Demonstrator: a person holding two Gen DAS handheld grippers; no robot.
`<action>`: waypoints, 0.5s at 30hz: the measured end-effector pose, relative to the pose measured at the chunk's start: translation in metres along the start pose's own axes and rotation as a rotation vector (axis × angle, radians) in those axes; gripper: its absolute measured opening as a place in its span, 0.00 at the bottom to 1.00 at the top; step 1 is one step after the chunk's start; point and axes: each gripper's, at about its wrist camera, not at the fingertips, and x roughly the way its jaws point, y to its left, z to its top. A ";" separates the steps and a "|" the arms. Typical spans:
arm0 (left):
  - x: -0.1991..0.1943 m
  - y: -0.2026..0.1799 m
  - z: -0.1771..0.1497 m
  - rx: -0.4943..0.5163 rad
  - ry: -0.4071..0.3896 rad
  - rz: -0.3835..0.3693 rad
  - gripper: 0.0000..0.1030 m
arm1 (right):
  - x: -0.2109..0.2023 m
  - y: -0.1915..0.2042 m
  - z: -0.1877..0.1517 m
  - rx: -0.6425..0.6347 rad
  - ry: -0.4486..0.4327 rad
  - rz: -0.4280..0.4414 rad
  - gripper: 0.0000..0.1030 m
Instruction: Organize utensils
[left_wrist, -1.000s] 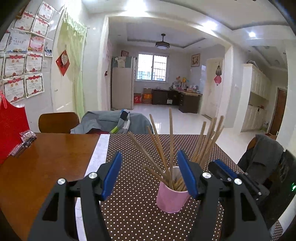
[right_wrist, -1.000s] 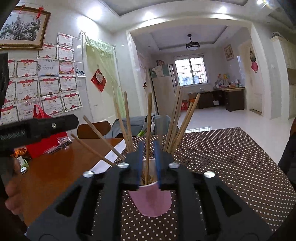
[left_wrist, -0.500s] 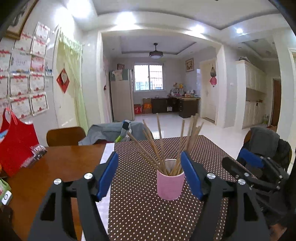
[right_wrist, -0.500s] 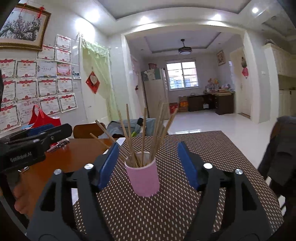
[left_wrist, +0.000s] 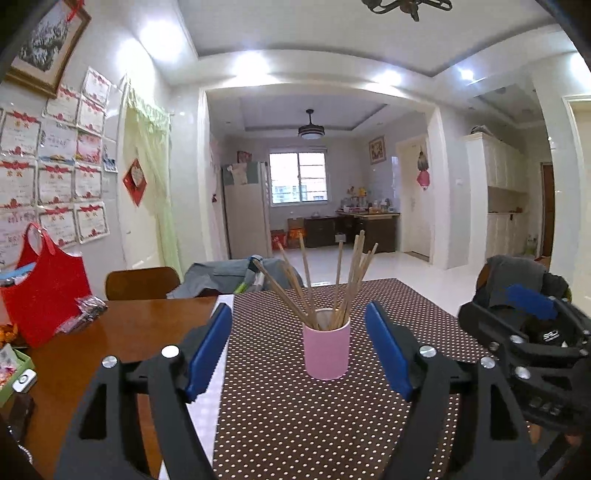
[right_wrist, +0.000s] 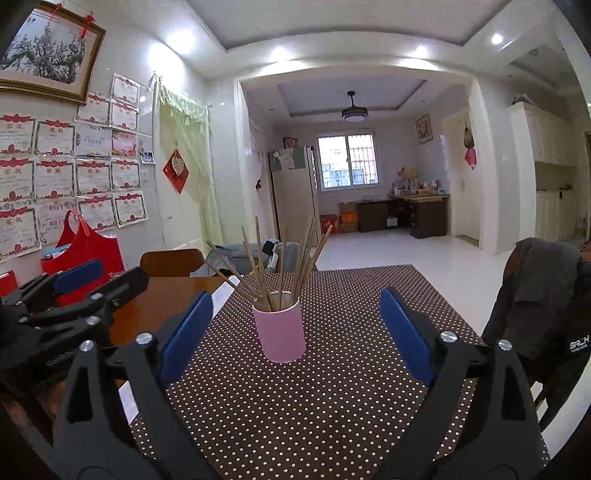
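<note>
On the table: we see brown wood, bare on its left part, the rest under a cloth.
Cloth: a dark brown runner with white dots lies over the table's middle and right, and the cup stands on it.
Red bag: it stands at the table's far left edge, against the wall hung with certificates.
Chair: a wooden back shows behind the table's far side, with grey clothing heaped just beside it.
Left gripper: we hold it low over the cloth with its blue pads spread wide and nothing between them; the cup stands ahead of it, between the two fingers' lines of sight but not touched.
Right gripper: it too is spread wide and holds nothing; the cup is ahead of it, apart from both pads. From the left wrist we see it at the right edge.
Pink cup: upright near the middle of the cloth.
Chopsticks: a bundle of wooden sticks stands in the cup, fanning out, some leaning far left.
</note>
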 end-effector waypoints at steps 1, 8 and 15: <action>-0.003 -0.001 -0.001 -0.001 -0.006 0.002 0.71 | -0.003 0.002 0.001 -0.008 -0.006 -0.005 0.91; -0.020 -0.005 0.000 0.001 -0.049 0.003 0.72 | -0.017 0.008 0.003 -0.037 -0.039 -0.025 0.92; -0.020 -0.002 -0.001 -0.026 -0.061 -0.022 0.72 | -0.024 0.011 0.005 -0.060 -0.044 -0.054 0.92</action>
